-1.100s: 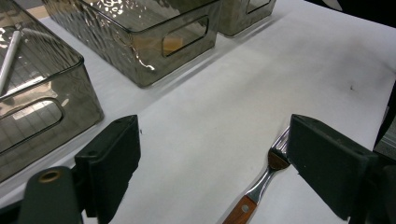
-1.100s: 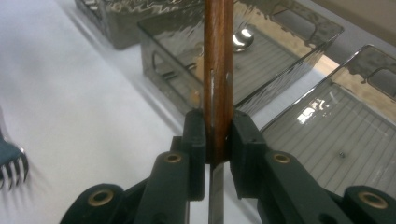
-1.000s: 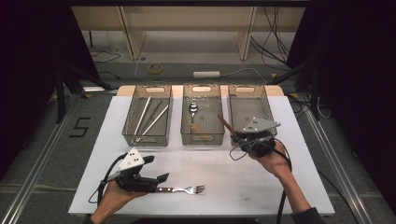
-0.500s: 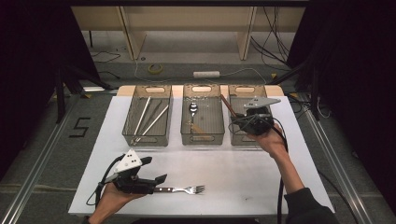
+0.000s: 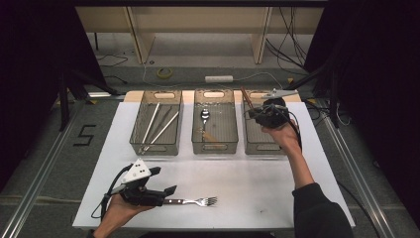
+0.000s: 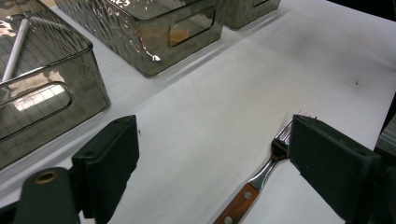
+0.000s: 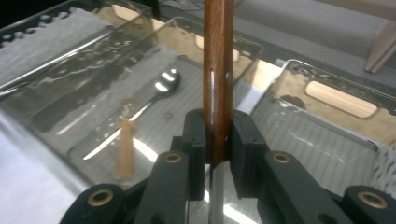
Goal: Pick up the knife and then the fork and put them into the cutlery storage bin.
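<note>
Here the wooden-handled utensil stands clamped in the right claw.

White table: three clear bins in row at far side; fork near front edge.

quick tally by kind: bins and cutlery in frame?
Bins: 3, left bin, middle bin, right bin
Chopsticks: 2, pair in the left bin
Spoons: 1, spoon in the middle bin
Forks: 1, fork on the table by the left gripper
Wooden-handled utensil: 1, clamped in the right gripper; kind unclear
Total: 8
</note>
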Tool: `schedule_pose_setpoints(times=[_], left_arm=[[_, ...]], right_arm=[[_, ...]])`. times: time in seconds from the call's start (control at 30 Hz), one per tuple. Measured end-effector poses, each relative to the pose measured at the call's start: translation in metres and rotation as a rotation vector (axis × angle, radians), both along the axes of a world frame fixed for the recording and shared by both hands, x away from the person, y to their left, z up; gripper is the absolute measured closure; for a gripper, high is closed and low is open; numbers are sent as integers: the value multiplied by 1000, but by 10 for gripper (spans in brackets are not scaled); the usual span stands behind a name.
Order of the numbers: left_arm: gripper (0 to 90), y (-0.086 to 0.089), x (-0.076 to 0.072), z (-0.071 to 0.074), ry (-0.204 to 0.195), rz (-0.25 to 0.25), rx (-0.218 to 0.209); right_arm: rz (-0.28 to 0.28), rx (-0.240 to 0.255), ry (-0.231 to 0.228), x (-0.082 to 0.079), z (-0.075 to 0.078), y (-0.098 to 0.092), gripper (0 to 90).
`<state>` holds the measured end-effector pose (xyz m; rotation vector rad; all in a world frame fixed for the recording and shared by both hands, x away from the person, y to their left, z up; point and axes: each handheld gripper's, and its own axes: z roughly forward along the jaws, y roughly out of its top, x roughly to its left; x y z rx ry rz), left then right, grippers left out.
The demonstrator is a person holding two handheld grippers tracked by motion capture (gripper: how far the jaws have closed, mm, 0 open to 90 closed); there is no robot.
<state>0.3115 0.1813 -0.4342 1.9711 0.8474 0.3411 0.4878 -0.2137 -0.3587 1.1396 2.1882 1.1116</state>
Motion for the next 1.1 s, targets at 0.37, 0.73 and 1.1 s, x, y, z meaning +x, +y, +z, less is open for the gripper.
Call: schedule_pose_setpoints(times=[0.37,0.73,1.1], left_arm=[[162,1,0,0,7,-2,-1],[162,0,0,0,6,-5,0],[162,0,0,0,8,-9,3]], right_arm=[[-107,10,44,29,-5,-3,784],[-195,21,89,49,-22,-3,784],[-252,30,119,56,-32,-5,782]])
